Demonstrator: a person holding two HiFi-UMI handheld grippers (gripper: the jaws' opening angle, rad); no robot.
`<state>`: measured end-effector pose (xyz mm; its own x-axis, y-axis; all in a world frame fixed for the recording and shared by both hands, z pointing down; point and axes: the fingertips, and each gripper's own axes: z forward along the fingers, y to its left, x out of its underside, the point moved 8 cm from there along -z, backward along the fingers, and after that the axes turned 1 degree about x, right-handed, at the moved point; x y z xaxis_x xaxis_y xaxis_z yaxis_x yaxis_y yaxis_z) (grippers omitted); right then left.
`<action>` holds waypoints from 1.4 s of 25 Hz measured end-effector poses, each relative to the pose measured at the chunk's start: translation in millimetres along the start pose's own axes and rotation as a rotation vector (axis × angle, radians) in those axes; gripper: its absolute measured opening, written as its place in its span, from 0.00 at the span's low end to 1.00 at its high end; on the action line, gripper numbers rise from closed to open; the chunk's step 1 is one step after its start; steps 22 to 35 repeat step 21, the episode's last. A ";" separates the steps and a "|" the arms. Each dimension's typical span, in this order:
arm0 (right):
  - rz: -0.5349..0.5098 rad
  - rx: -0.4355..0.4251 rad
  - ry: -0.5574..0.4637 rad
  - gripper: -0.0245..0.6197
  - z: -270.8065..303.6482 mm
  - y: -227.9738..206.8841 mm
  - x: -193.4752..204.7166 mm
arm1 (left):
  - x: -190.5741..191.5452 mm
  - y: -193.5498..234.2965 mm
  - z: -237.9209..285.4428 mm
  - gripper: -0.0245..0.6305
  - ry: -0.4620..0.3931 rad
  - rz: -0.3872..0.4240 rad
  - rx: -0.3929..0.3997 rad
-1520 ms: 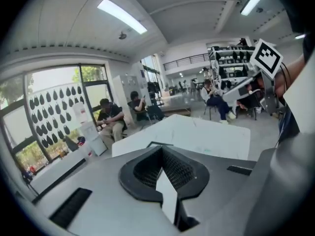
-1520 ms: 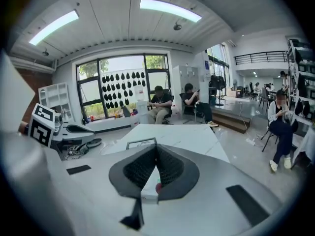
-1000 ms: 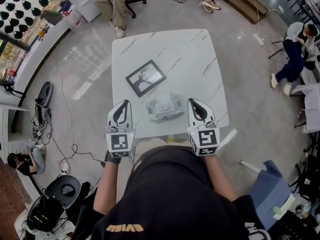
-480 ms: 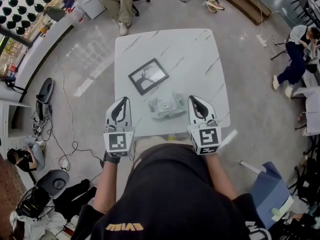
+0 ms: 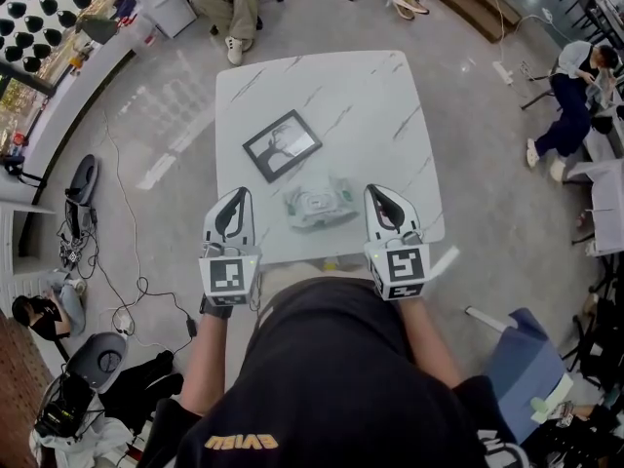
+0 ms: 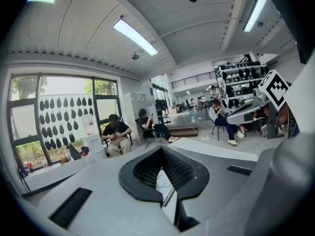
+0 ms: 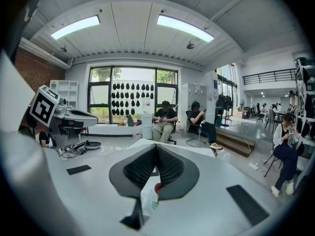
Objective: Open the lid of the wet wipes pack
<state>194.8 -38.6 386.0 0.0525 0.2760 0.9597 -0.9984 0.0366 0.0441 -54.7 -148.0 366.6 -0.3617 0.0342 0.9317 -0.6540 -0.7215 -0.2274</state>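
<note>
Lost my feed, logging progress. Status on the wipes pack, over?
Left gripper and right gripper shut, empty. Wet wipes pack on table between them, untouched. Picture frame beyond it, not in the way.

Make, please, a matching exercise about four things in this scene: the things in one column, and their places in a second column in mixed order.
Things
1. wet wipes pack
2. picture frame
3. left tongs
4. right tongs

Places
A. at the pack's right side, shut and empty
B. lying on the table, between the two tongs
C. at the pack's left side, shut and empty
D. on the table beyond the pack, with a dark rim

Pairs: 1-B, 2-D, 3-C, 4-A
</note>
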 end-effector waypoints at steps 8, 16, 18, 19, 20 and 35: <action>-0.009 0.012 0.008 0.04 -8.1 -1.6 2.1 | 4.2 -8.2 -1.2 0.06 -0.006 0.028 0.028; -0.034 0.001 0.034 0.04 -9.2 -10.5 6.7 | 39.6 -11.1 -0.4 0.06 0.088 -0.023 0.051; -0.052 -0.011 0.028 0.04 -5.3 -12.4 6.3 | 43.2 -10.6 2.3 0.06 0.098 -0.009 0.052; -0.069 -0.018 0.021 0.04 -1.7 -13.4 5.2 | 43.9 -9.3 4.7 0.06 0.100 0.002 0.051; -0.088 -0.027 0.014 0.04 2.5 -14.4 3.6 | 44.2 -7.7 7.4 0.06 0.101 0.016 0.050; -0.109 -0.035 0.007 0.04 7.0 -15.4 1.8 | 44.4 -5.9 10.3 0.06 0.103 0.029 0.048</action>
